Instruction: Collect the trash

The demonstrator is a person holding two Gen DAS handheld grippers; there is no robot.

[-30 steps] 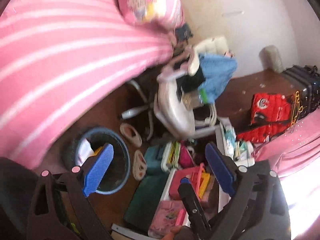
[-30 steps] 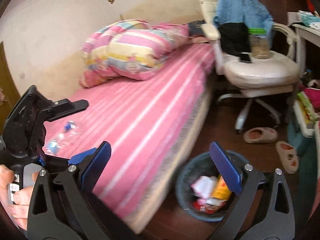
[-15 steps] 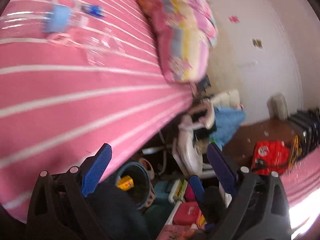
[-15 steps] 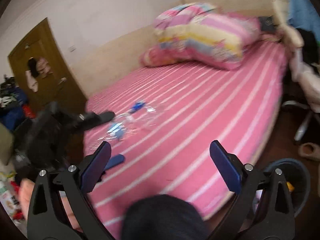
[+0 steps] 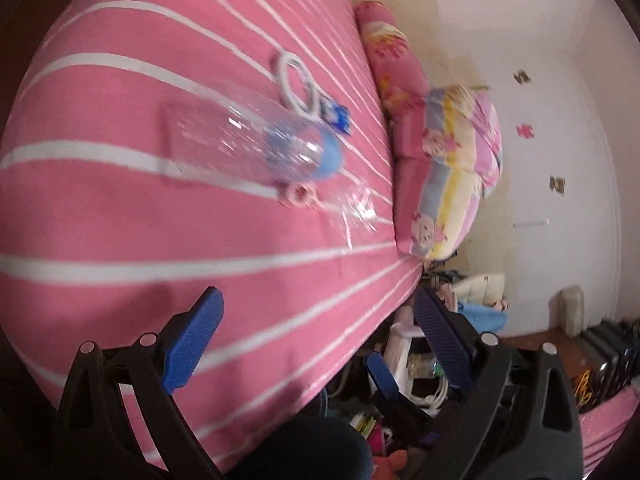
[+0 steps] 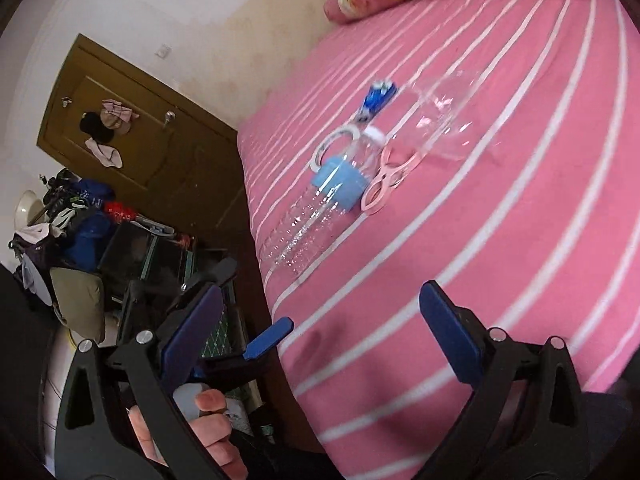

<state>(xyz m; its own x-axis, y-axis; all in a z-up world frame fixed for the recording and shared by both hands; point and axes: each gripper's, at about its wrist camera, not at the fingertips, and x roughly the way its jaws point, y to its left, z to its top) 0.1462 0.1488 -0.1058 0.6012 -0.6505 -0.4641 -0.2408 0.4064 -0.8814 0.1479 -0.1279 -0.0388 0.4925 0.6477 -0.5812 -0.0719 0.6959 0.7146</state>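
Observation:
A clear empty plastic bottle [image 5: 224,142] [image 6: 316,216] with a light blue label lies on its side on the pink striped bed [image 5: 120,240] [image 6: 540,200]. Beside it lie a pink clip [image 6: 386,182] [image 5: 300,194], a white ring [image 5: 294,80] [image 6: 334,144], a small blue wrapper [image 6: 378,98] [image 5: 336,114] and a clear plastic cup or film [image 6: 448,120]. My left gripper [image 5: 320,344] is open, hovering over the bed edge short of the bottle. My right gripper [image 6: 324,340] is open too, with nothing between its fingers. A hand [image 6: 204,428] holds the left gripper.
A rolled pink quilt and pillow [image 5: 448,168] sit at the bed's head by the wall. A brown door [image 6: 132,128] and piled bags and boxes [image 6: 84,236] stand past the bed's foot. A white chair [image 5: 404,344] and floor clutter lie beside the bed.
Both grippers swung away from the floor bin and chair toward the bed; the bottle and small items now sit much closer in front of them. Both stay open.

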